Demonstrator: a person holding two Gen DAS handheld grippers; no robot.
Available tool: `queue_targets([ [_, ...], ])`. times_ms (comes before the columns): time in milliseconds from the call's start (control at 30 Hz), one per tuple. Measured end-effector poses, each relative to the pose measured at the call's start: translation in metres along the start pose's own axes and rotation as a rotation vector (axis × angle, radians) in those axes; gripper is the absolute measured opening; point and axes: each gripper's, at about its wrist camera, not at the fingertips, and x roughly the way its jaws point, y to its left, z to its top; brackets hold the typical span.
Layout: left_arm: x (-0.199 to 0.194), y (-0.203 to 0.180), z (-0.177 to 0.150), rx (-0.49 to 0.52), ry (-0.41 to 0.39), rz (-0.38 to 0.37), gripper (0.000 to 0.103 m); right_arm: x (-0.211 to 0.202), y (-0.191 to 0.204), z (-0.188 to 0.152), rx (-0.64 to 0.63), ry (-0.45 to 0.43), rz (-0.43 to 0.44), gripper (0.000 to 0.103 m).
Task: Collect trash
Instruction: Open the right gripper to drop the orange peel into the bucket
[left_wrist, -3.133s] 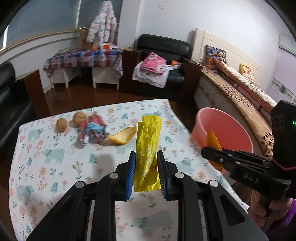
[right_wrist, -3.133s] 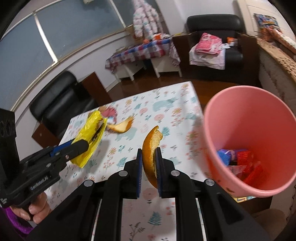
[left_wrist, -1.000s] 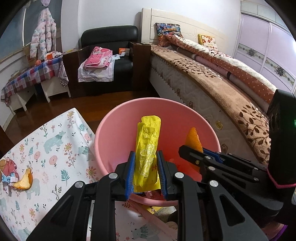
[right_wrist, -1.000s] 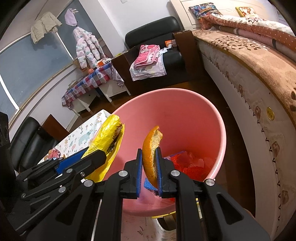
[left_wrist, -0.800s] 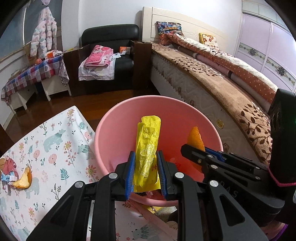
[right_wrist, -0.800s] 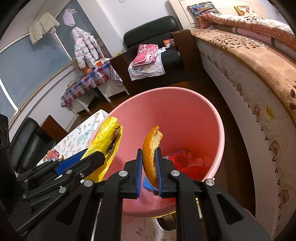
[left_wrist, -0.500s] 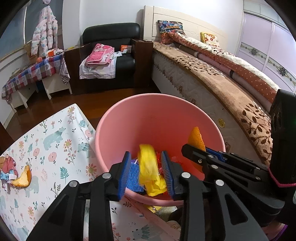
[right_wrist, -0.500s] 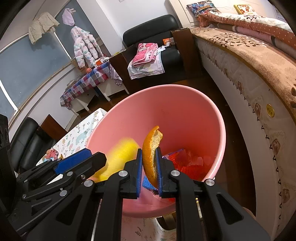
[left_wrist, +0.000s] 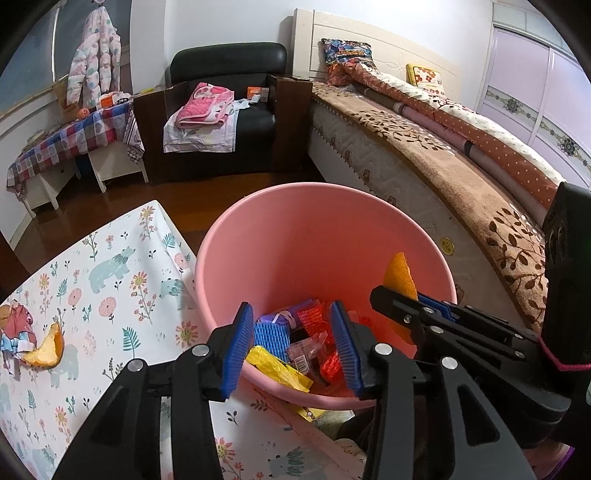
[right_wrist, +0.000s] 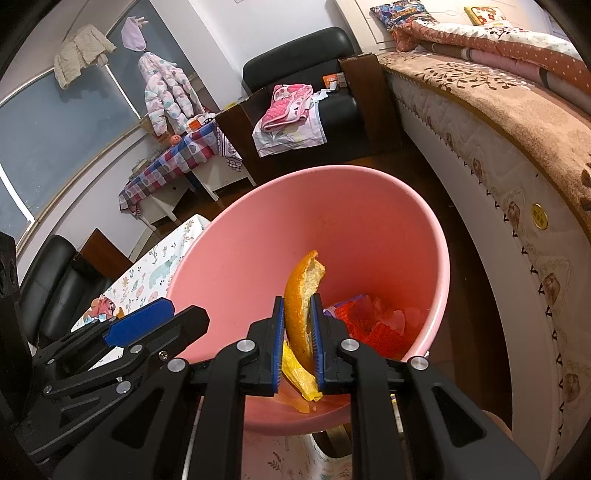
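Above the pink bin (left_wrist: 229, 243), the left gripper (left_wrist: 293, 345) gaped empty, the right gripper (right_wrist: 298, 341) pinched orange peel (right_wrist: 301, 295), another peel (left_wrist: 44, 349) left on the surface (left_wrist: 110, 295).

This is a lived-in bedroom in a home. A long bed (left_wrist: 424, 147) with a white headboard runs along the right wall, covered in a brown leaf-patterned blanket, with folded quilts and printed pillows (left_wrist: 345, 55) at its head. A black leather armchair (left_wrist: 225, 110) stands against the far wall with pink and white laundry (left_wrist: 205, 107) draped over it. A padded child's suit (right_wrist: 166, 96) hangs by the window, above a small side table under a checked cloth (left_wrist: 70, 138). Lilac wardrobe doors (left_wrist: 532, 85) close off the right side, and the floor (left_wrist: 177, 199) is dark polished wood.
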Motion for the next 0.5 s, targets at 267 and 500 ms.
queue_targets([
  [267,-0.0006,0.0022,-0.0023,-0.002,0.003,0.002,0.048,0.0023,-0.0032,-0.0019,0.012,0.001,0.002,0.014],
  [500,-0.0045,0.0042,-0.0030,-0.002,-0.009,0.001,0.052,0.0024,-0.0057,-0.0014,0.038,0.008,0.015,0.015],
])
